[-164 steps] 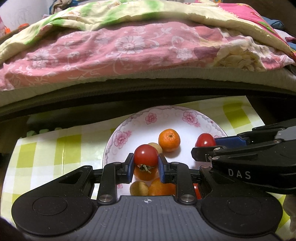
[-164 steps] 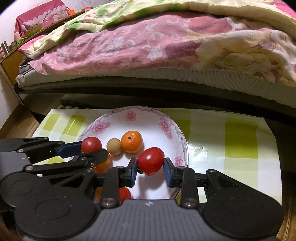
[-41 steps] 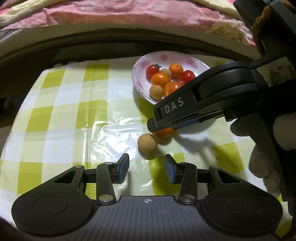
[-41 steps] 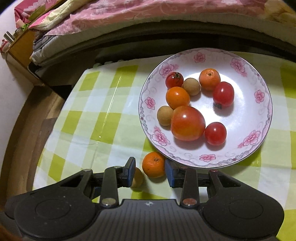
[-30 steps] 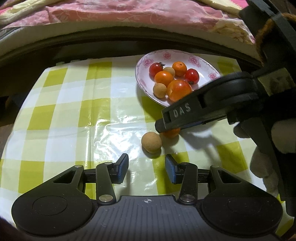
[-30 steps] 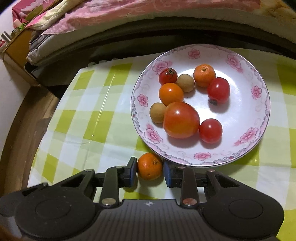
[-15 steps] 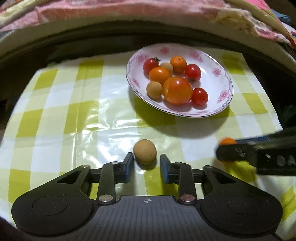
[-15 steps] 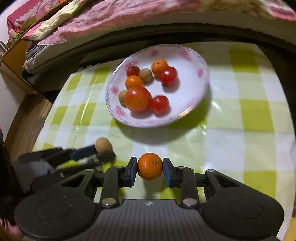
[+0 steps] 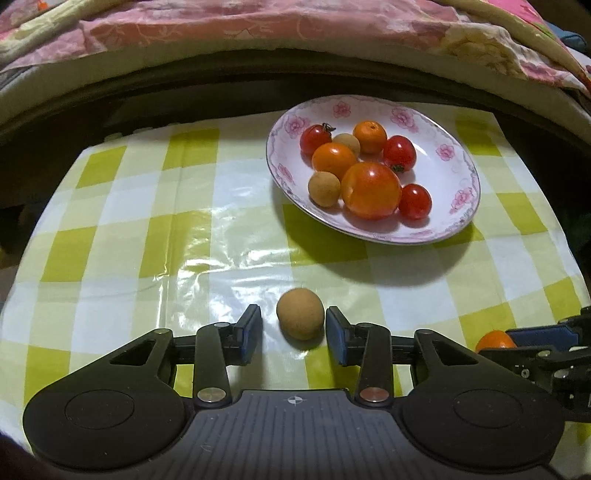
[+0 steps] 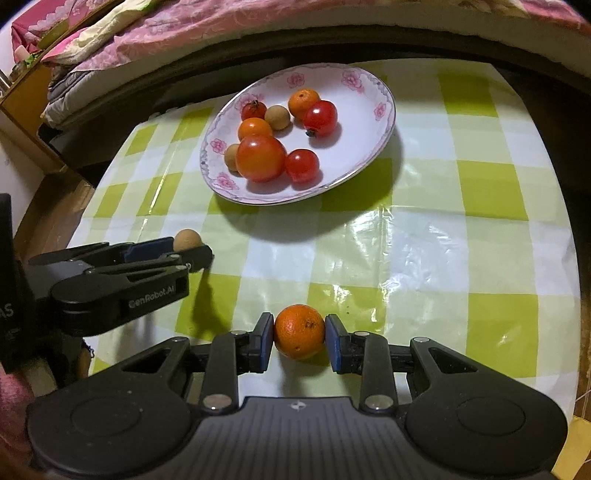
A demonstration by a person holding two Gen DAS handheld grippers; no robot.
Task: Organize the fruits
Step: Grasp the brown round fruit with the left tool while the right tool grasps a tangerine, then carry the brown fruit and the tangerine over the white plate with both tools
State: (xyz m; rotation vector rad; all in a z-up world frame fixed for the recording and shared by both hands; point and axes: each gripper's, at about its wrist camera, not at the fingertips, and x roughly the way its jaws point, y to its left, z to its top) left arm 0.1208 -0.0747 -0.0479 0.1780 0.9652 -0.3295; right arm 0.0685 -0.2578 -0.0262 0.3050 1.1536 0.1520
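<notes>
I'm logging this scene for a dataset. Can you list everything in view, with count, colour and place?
Floral-rimmed white plate: one, far side of cloth.
Fruits on plate: eight; three small red tomatoes, one large orange-red tomato, two orange, two tan.
Tan round fruit: one, on cloth, between open left jaws.
Small orange mandarin: one, between right jaws.
Green-and-white checked plastic tablecloth: one.
Pink floral quilt: behind.
Left gripper, right gripper: black, blue pads.
</notes>
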